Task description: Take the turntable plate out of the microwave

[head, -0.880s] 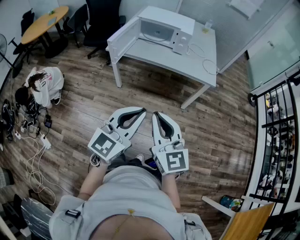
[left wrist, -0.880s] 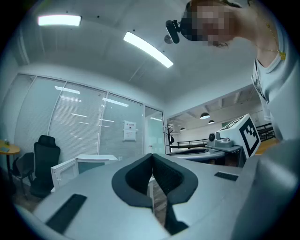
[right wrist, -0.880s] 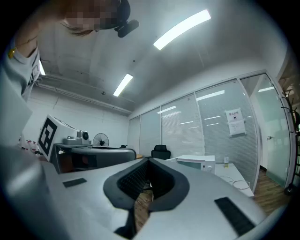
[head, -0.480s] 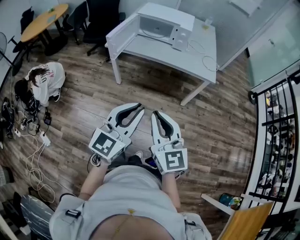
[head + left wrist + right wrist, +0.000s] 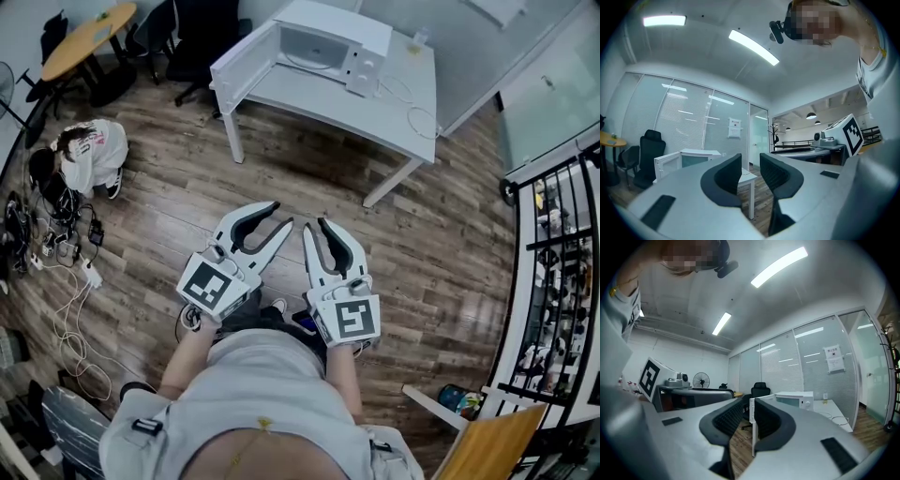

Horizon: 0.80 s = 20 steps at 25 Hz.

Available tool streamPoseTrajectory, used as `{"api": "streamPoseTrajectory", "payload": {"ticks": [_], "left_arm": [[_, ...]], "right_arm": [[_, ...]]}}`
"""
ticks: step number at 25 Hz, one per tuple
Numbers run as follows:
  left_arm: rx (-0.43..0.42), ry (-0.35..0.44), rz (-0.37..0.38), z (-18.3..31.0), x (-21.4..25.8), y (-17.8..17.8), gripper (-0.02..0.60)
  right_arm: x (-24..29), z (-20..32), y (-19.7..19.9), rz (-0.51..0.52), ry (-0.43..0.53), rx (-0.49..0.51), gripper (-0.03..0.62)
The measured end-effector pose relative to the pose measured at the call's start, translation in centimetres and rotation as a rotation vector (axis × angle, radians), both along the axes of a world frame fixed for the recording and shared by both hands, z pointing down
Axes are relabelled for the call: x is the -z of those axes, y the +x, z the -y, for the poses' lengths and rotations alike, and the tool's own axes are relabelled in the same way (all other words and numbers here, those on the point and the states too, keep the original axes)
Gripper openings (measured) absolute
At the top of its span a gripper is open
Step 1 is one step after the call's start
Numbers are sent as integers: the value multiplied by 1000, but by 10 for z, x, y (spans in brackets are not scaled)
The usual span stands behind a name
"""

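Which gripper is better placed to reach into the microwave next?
Right, marginally. The right gripper and left gripper are empty and far from the microwave, but the right lines up with its opening, while the open door juts out on the left's side.

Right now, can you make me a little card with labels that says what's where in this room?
Microwave: on the white table, far ahead
Microwave door: swung open
Left claw: open, empty
Right claw: open, empty
Floor: person crouched by cables
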<state>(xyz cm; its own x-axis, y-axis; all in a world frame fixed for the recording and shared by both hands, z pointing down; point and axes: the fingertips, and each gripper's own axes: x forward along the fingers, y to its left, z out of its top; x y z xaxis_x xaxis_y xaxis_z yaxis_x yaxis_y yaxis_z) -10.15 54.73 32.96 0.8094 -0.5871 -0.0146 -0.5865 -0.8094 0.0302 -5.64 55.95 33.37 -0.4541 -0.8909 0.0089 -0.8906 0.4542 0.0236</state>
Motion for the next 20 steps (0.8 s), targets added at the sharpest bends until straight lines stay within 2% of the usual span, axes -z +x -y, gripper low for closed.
{"api": "streamPoseTrajectory", "payload": {"ticks": [10,20], "left_arm": [[-16,-13,-27,59,-2,-4,126],[-114,-2,-46,183,-1,-6,126]], "right_arm": [[-5,59,0,15,-16,-22,84],[-3,184,-7,18,-12,-78,84]]}}
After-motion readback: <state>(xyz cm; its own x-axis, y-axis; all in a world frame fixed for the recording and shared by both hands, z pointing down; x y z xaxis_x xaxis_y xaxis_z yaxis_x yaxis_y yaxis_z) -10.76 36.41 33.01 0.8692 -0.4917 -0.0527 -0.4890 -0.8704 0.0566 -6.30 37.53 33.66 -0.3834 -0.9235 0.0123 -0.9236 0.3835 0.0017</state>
